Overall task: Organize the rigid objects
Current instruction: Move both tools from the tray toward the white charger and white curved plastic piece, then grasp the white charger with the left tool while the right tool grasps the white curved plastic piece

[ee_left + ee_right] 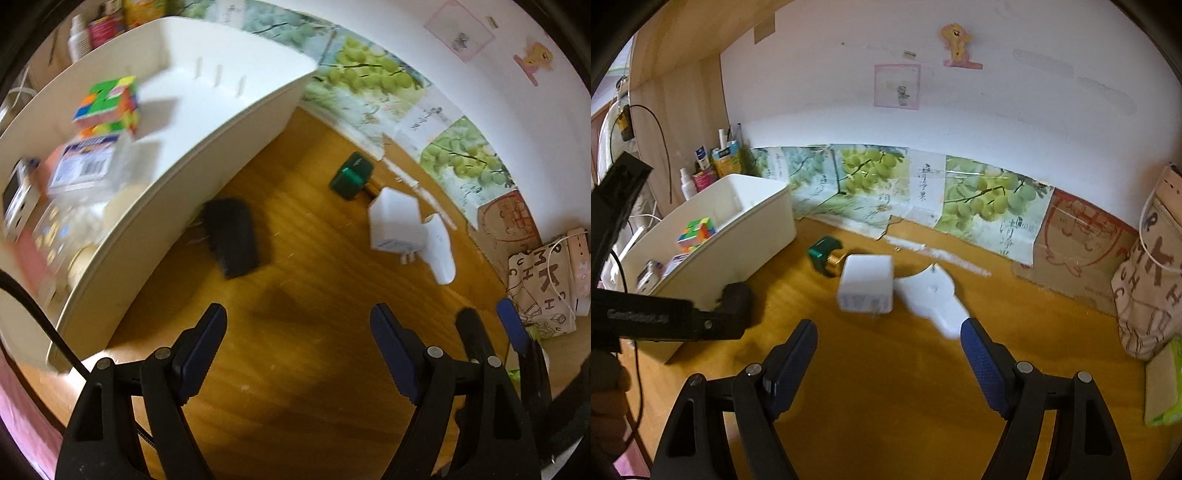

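1. Four loose items lie on the desk point(295, 369) outside the white bin point(207, 147), which serves as landmark: a black block point(232, 236) touching or just beside the bin's near wall, a green-and-gold piece point(351, 175) off the bin's far corner, a white charger cube point(395, 221) farther out on the same side, and a white curved piece point(439, 247) touching the cube on its side away from the bin.
2. Bin contents seen: a colour puzzle cube point(109, 105), a barcoded packet point(88, 166) and other small items too blurred to name.
3. Left gripper point(299, 350): jaws wide, nothing between them. The black block lies ahead and slightly toward the bin from the jaw gap; its long axis runs roughly along the pointing direction. Judged the nearer hand for that block.
4. Right gripper point(890, 354): jaws wide, nothing held. The charger cube sits straight ahead of the gap, prongs facing the jaws; the curved piece angles out toward the right jaw, away from the bin.
5. In the right wrist view the left gripper's body hides the black block, near the bin's front corner.
6. Judgement: left takes the block, right the cube; both lie close to the bin, so transfers should be short.
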`<action>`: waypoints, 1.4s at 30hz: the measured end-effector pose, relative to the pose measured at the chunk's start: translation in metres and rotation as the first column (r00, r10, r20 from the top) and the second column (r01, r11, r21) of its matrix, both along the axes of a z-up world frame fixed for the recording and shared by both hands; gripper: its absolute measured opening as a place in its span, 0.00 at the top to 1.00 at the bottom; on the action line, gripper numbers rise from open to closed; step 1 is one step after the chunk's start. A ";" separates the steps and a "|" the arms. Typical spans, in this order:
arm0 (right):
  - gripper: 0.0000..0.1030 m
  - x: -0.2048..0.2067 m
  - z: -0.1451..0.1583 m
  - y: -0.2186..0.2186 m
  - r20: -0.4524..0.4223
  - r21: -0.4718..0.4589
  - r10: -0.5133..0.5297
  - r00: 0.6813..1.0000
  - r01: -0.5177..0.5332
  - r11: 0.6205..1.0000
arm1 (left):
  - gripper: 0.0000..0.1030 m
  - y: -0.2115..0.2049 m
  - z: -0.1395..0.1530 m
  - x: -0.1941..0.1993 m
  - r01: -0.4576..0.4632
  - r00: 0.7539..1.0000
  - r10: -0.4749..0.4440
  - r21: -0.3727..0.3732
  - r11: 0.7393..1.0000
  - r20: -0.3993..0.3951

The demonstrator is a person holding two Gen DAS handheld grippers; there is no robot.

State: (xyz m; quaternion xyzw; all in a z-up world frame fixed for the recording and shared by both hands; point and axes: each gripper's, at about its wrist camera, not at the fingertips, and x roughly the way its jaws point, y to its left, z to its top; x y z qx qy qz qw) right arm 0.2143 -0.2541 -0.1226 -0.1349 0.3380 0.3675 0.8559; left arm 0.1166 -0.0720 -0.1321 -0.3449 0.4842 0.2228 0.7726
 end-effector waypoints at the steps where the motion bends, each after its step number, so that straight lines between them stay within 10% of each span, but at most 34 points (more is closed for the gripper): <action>1: 0.22 0.005 -0.002 0.001 0.002 -0.005 0.000 1.000 0.000 1.000 | 0.20 0.000 0.001 0.005 0.009 1.000 -0.009 -0.005 1.000 0.003; 15: 0.22 0.075 -0.035 0.022 -0.058 -0.045 0.077 0.995 -0.080 0.996 | 0.20 0.003 -0.017 0.104 0.142 0.985 -0.157 -0.188 0.972 -0.070; 35: 0.22 0.088 -0.074 0.036 -0.124 -0.085 0.079 0.989 -0.090 0.992 | 0.23 -0.007 -0.054 0.164 0.171 0.949 -0.231 -0.266 0.949 -0.216; 42: 0.42 0.087 -0.072 0.038 -0.121 -0.065 0.070 0.990 -0.079 0.995 | 0.27 -0.006 -0.052 0.177 0.155 0.944 -0.212 -0.230 0.961 -0.252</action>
